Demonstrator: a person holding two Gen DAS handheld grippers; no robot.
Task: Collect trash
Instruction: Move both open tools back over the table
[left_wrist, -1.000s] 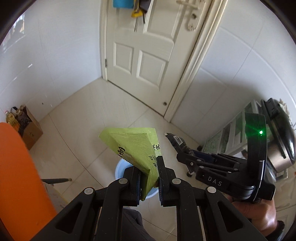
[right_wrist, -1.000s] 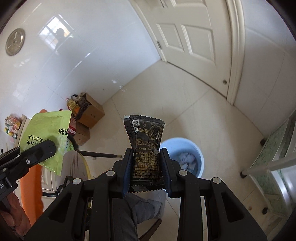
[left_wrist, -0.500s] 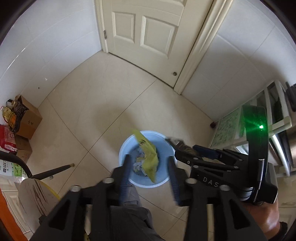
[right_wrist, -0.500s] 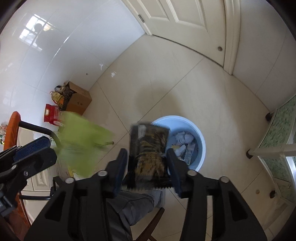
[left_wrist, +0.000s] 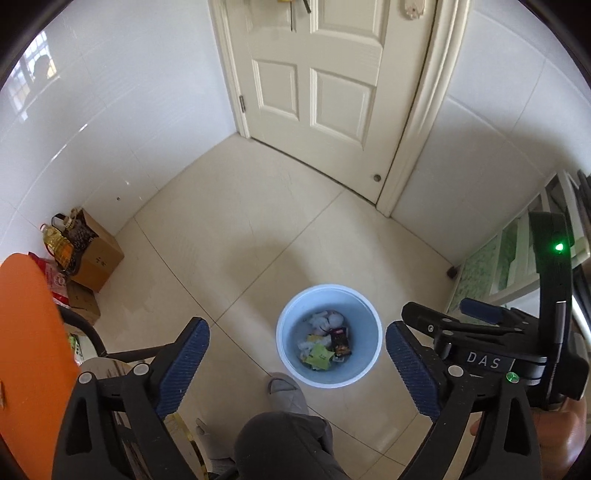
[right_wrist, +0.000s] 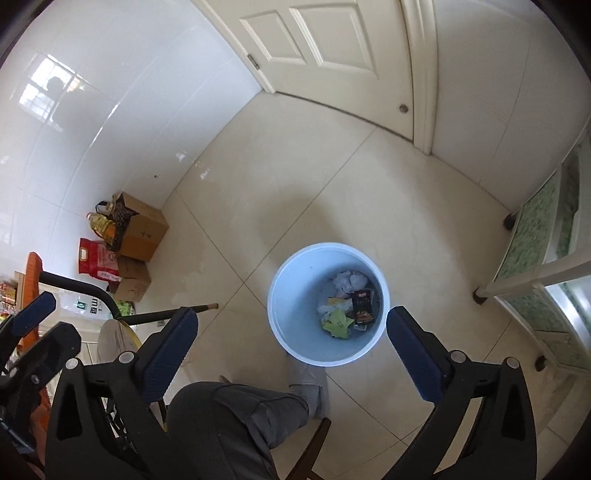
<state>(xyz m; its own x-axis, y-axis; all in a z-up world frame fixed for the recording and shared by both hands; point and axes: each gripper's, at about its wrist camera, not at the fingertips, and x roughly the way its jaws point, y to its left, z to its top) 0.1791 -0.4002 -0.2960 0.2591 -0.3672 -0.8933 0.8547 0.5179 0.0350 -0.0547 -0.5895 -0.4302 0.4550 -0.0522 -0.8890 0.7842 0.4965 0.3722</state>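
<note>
A light blue bin (left_wrist: 364, 367) (right_wrist: 284, 332) stands on the tiled floor below both grippers. Inside lie a green wrapper (left_wrist: 319, 355) (right_wrist: 337, 322), a black snack packet (left_wrist: 340, 340) (right_wrist: 362, 307) and crumpled white paper (right_wrist: 349, 280). My left gripper (left_wrist: 297, 354) hangs high above the bin, its jaws opening wide with nothing between them. My right gripper (right_wrist: 291, 338) is also above the bin, jaws opening wide and empty. In the left wrist view the right gripper (left_wrist: 480, 332) shows at the right, held in a hand (left_wrist: 565, 424).
A person's grey-trousered knee (right_wrist: 236, 417) and slippered foot (left_wrist: 288, 393) are beside the bin. Cardboard boxes (right_wrist: 142, 229), an oil bottle (right_wrist: 103, 225) and a red bag (right_wrist: 98, 260) sit by the left wall. An orange surface (left_wrist: 26, 350) is at the left. A white door (left_wrist: 317, 81) is ahead, a shelf unit (right_wrist: 535, 266) at the right.
Both grippers went from shut on their wrappers to wide open. The green wrapper and black packet dropped into the bin. Both views tilted down toward the floor.
</note>
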